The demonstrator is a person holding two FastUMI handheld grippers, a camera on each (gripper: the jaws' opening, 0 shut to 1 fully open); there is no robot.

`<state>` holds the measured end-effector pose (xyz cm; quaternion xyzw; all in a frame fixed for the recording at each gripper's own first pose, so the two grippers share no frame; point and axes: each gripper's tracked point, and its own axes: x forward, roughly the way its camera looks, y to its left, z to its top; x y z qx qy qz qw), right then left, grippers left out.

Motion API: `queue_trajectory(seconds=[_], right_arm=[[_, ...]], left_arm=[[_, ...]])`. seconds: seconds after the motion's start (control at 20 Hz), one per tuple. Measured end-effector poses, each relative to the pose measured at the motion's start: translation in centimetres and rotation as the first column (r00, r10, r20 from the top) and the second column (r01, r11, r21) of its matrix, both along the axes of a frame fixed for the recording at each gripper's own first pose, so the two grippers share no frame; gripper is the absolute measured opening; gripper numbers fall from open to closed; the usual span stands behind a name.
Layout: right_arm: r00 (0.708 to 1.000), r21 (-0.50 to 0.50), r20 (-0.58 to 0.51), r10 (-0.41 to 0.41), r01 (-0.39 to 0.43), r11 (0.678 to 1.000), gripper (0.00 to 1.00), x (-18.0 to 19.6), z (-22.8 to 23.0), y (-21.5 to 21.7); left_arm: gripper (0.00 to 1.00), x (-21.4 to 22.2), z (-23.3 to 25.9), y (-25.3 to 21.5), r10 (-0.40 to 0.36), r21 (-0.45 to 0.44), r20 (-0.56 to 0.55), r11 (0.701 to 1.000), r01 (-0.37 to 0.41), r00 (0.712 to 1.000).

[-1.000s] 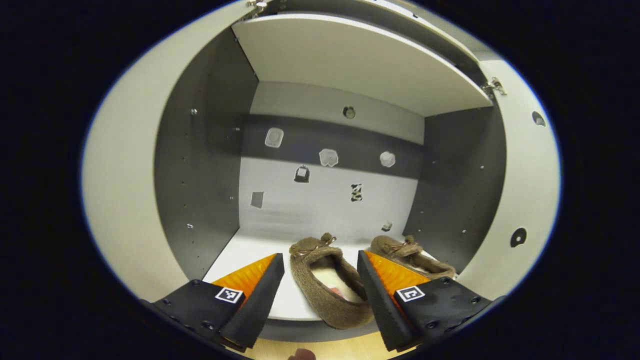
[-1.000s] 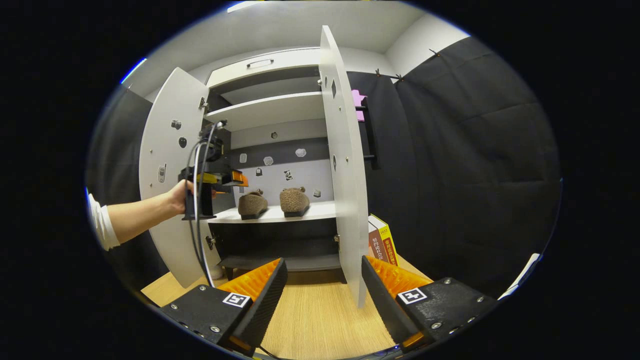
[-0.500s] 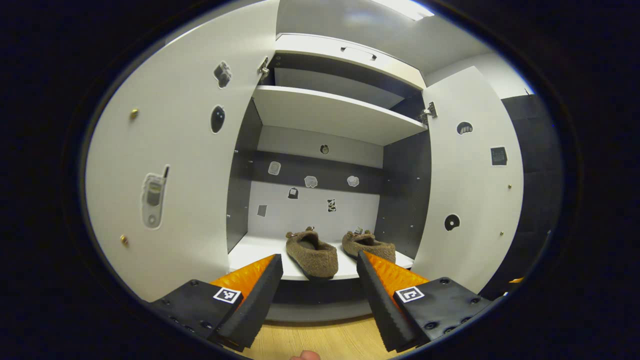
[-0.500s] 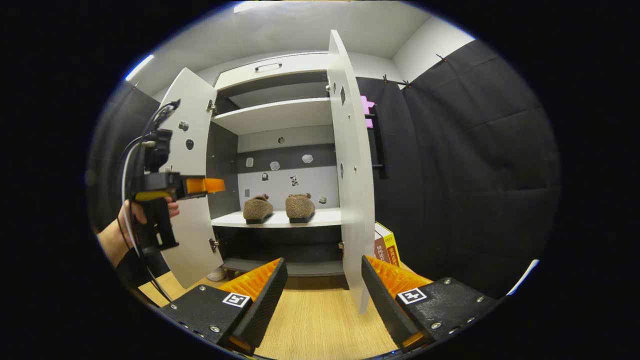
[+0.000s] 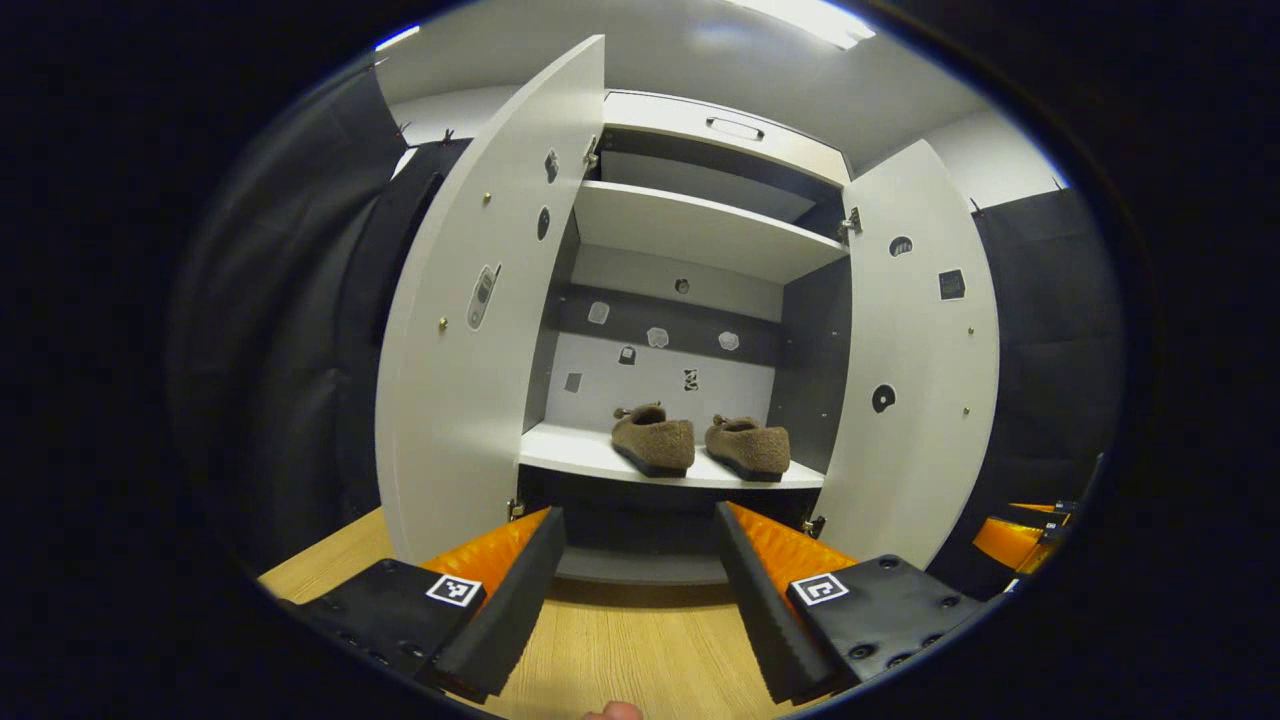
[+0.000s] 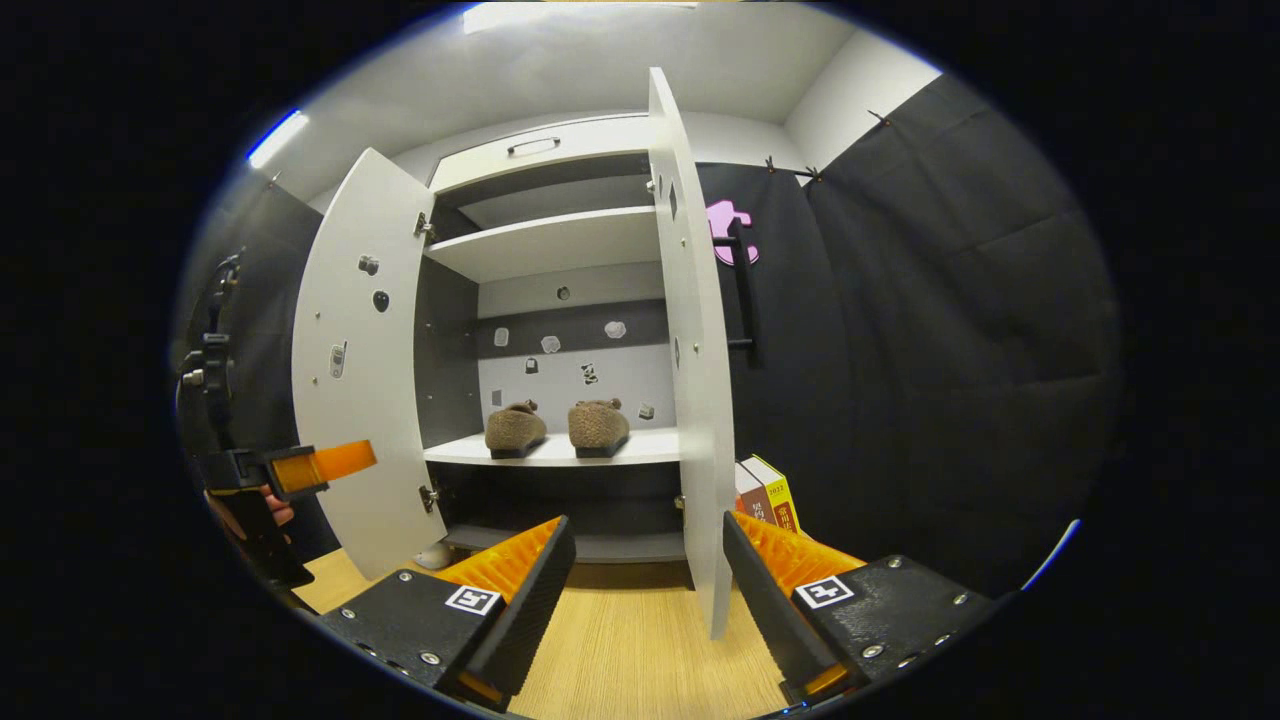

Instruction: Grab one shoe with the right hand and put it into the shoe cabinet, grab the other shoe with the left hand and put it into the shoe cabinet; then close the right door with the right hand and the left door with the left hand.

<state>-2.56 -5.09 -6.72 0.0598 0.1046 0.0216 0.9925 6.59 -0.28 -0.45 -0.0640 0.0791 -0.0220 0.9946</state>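
Both shoes sit on the middle shelf (image 5: pixel 570 455) of the shoe cabinet (image 5: pixel 715 130), side by side and close together: the left shoe (image 5: pixel 655 441) and the right shoe (image 5: pixel 748 448), heels toward the opening, well back from the shelf's front edge so that, by the look of it, neither door should catch them. So the stowing part reads as done, and what is left is the doors. Both stand wide open. The left gripper (image 5: pixel 640 580) hangs in front of the cabinet over the wooden floor (image 5: pixel 620 650), its fingers spread well apart with nothing between them, squared up to the opening. In the right gripper view the right gripper (image 6: pixel 648 590) is likewise spread wide and holding nothing, and it sits right by the lower edge of the right door (image 6: pixel 695 400), which looks like the natural spot to push that door shut. Off to the left of that view a hand (image 6: pixel 272 508) carries the other gripper just outside the left door (image 6: pixel 350 400). Some books (image 6: pixel 765 495) stand behind the right door, by the black curtain, clear of its swing toward the cabinet. Next move, likely: right door first.
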Motion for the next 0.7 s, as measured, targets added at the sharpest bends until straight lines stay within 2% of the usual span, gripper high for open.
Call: queue_trajectory(seconds=[0.1,0.15,0.4,0.7], right_arm=[[1.000,-0.006,0.008,-0.003,0.003,1.000,0.92,0.5,-0.3,-0.4],[1.000,-0.010,0.012,-0.001,0.001,1.000,0.92,0.8,-0.4,-0.5],[0.999,-0.004,0.032,0.018,-0.018,1.000,0.92,1.8,1.0,-1.2],[0.992,-0.151,0.119,-0.049,0.067,0.986,0.92,6.3,9.0,-9.6]], left_arm=[[0.99,-0.7,-1.1,0.8,0.030,0.052,-0.005,0.998,-0.030,1.000],[0.97,-1.2,-1.6,1.1,0.043,0.067,-0.003,0.997,-0.043,0.999],[0.97,-2.6,-2.9,1.4,0.099,0.088,0.003,0.991,-0.099,0.995],[0.96,-2.8,-2.7,0.8,0.111,0.095,0.015,0.989,-0.112,0.994]])
